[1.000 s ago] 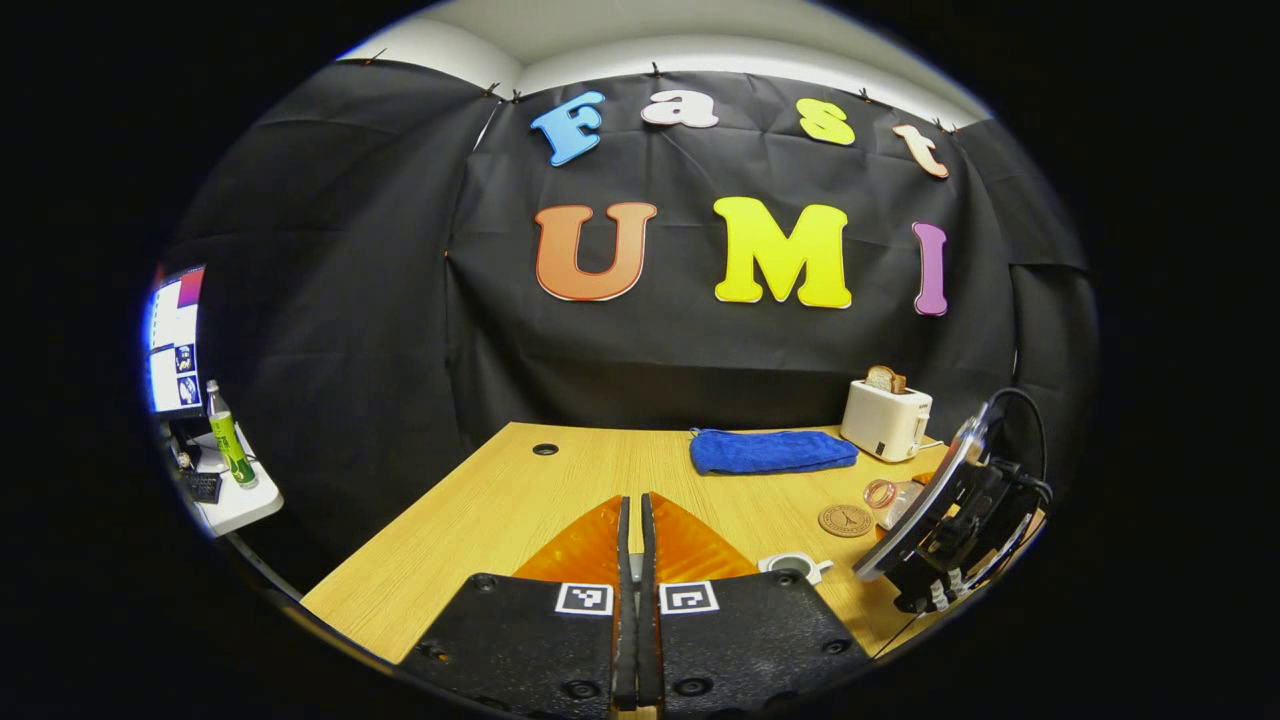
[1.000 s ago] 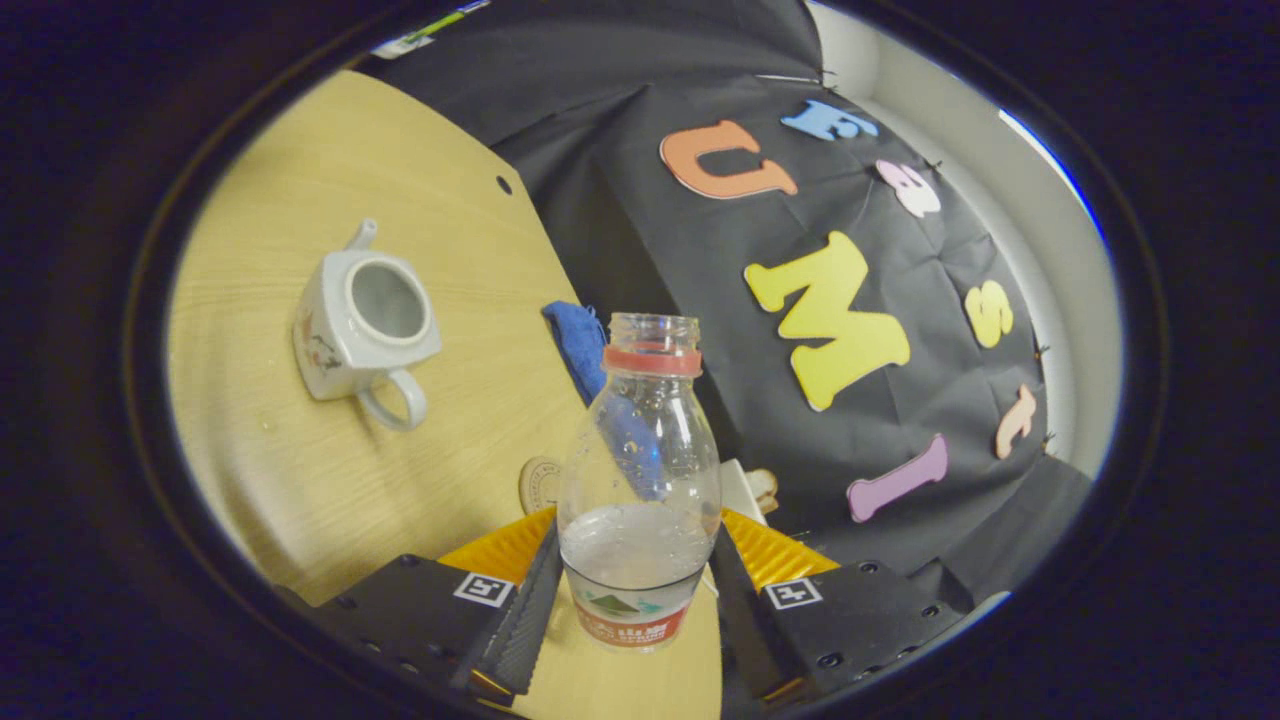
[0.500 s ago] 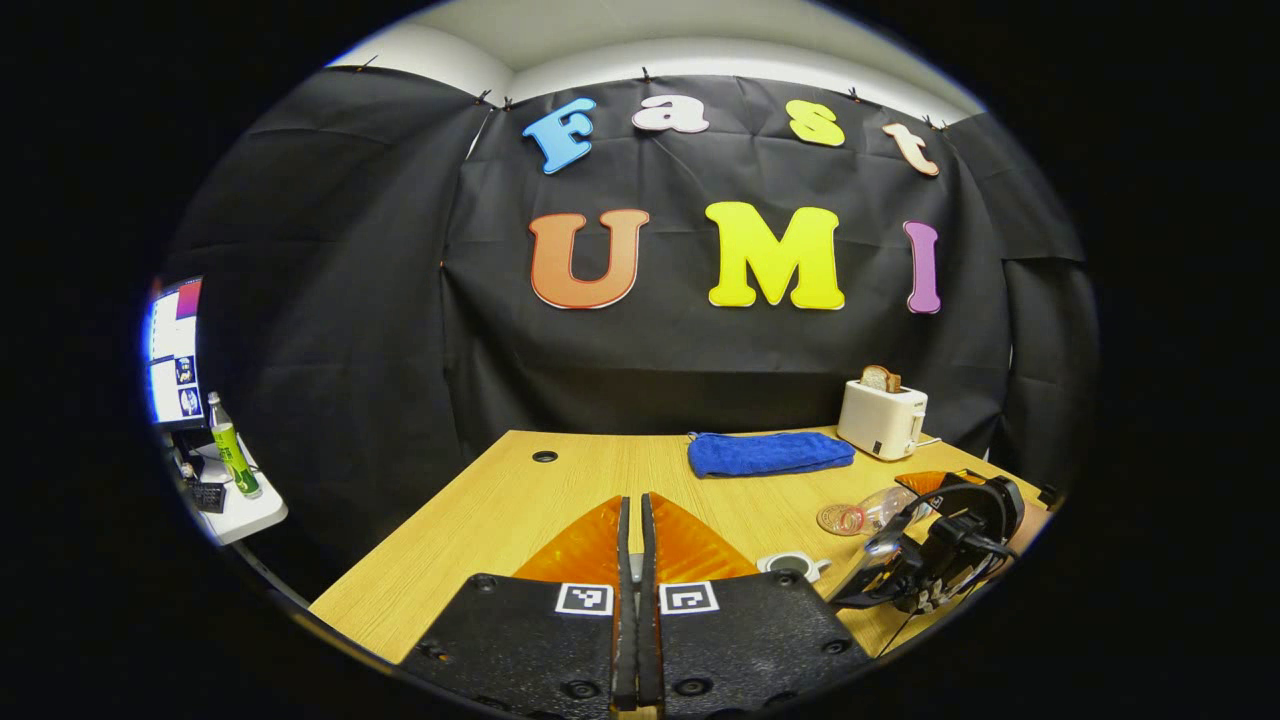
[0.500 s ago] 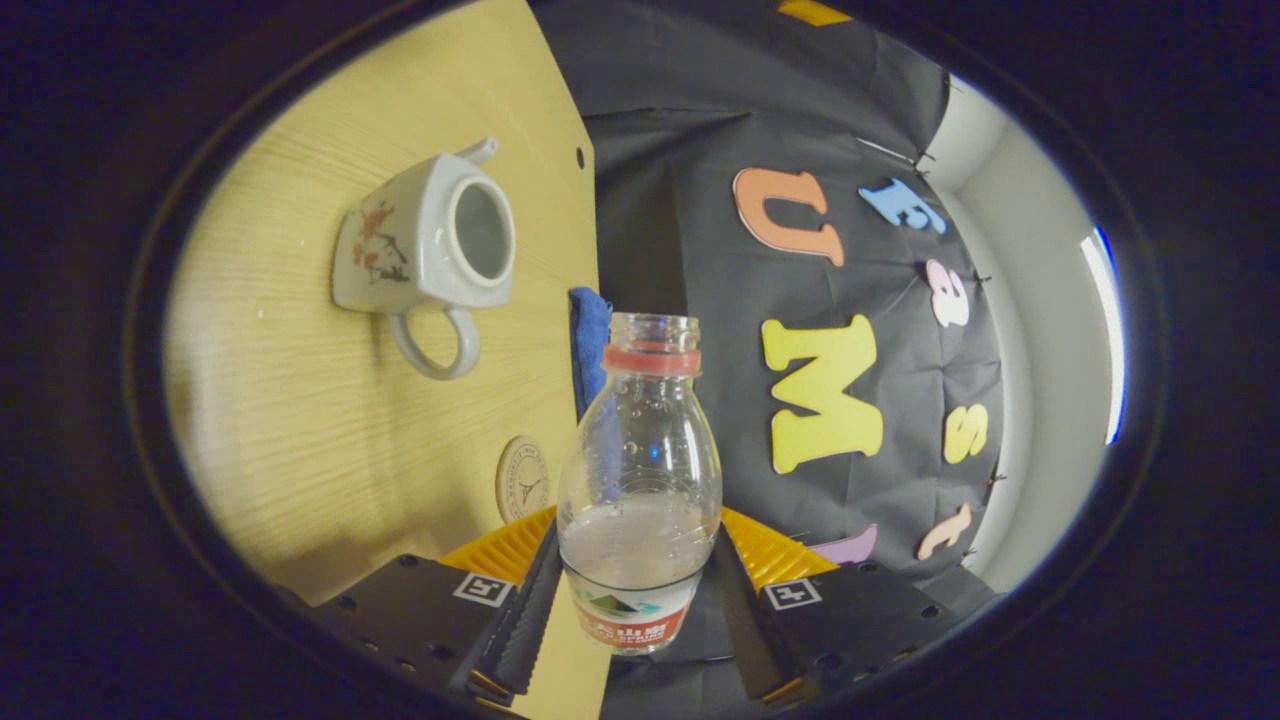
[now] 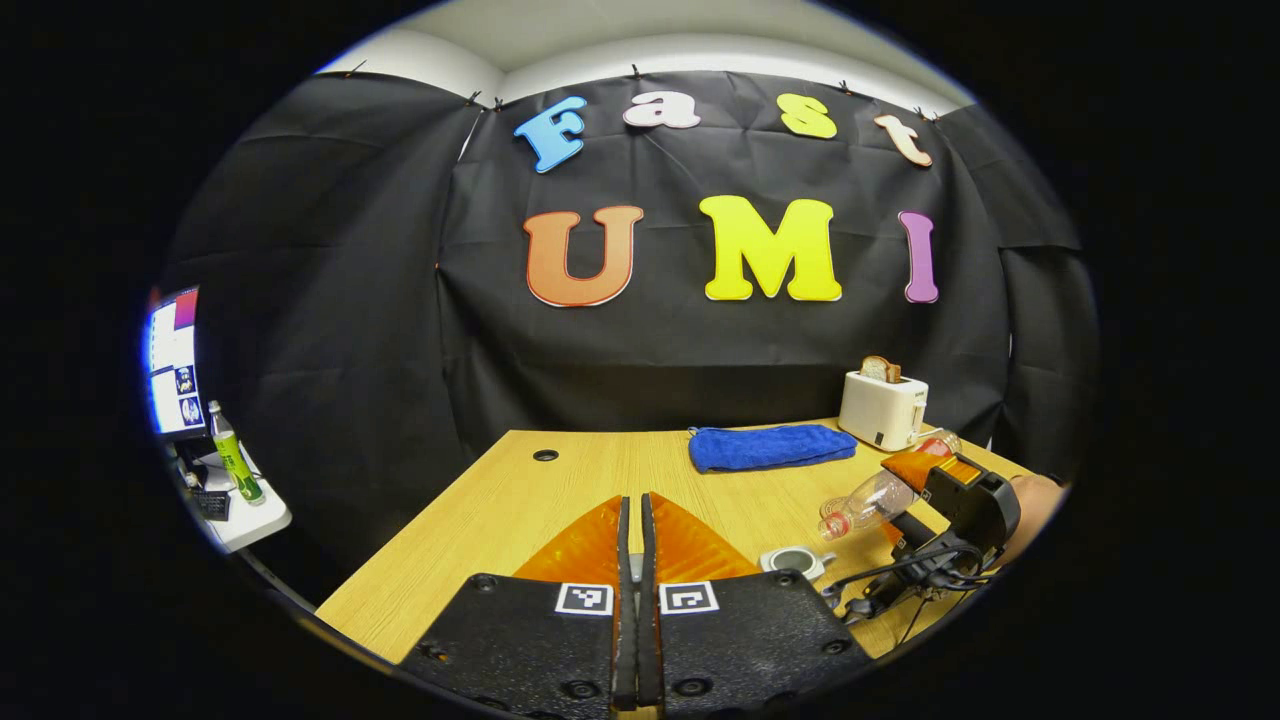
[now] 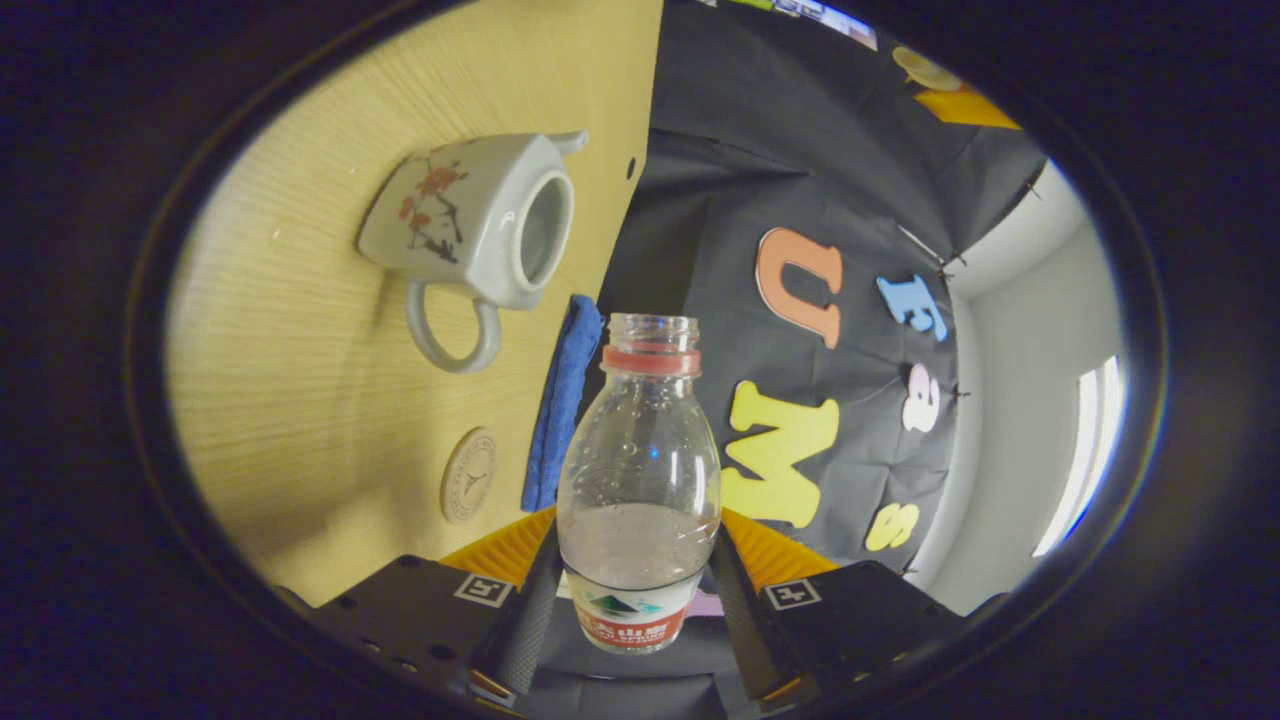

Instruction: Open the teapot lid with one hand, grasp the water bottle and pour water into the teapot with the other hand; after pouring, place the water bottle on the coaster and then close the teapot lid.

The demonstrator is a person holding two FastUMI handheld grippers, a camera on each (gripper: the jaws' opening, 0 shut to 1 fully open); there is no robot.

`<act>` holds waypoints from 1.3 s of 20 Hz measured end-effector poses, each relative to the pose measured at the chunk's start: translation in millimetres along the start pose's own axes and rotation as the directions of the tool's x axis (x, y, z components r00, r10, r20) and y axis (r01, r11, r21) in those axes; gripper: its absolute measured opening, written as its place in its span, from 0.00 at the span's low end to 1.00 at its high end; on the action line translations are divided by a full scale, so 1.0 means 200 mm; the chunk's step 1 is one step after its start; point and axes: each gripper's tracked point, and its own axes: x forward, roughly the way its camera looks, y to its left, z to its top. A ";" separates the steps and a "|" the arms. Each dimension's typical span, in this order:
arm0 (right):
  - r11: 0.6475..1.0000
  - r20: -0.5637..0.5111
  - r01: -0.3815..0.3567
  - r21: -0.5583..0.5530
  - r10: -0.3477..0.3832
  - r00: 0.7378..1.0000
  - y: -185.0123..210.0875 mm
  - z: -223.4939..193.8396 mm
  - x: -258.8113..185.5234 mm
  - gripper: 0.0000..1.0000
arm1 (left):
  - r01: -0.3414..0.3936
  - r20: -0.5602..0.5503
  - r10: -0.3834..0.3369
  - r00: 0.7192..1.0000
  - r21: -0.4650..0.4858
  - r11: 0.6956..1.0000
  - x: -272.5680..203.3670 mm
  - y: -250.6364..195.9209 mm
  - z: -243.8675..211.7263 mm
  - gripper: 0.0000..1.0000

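Blue towel (image 5: 771, 447) and toaster (image 5: 883, 410) sit behind the open teapot (image 6: 478, 228). Right fingers (image 6: 528, 620) clamp the tilted, part-full bottle (image 6: 640, 480); left fingers (image 5: 622, 560) together.

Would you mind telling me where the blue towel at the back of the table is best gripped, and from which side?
Take the blue towel at its long near edge, coming down from above. It lies flat and folded on the table, so only an edge lets the fingers pinch its layers. The toaster stands close by its right end.
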 end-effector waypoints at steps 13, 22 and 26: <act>0.983 0.040 0.058 -0.177 -0.051 0.998 -0.08 0.03 0.01 0.76 | -0.030 -0.001 0.030 1.000 0.053 0.998 0.00 0.02 0.00 0.03; 0.930 0.102 0.153 -0.335 -0.126 0.987 -0.24 0.09 0.05 0.77 | -0.020 0.000 0.021 1.000 0.065 0.998 -0.02 -0.01 0.00 0.03; 0.897 0.139 0.192 -0.397 -0.148 0.979 -0.31 0.15 0.04 0.76 | -0.017 -0.002 0.017 1.000 0.078 0.997 -0.01 -0.01 -0.01 0.03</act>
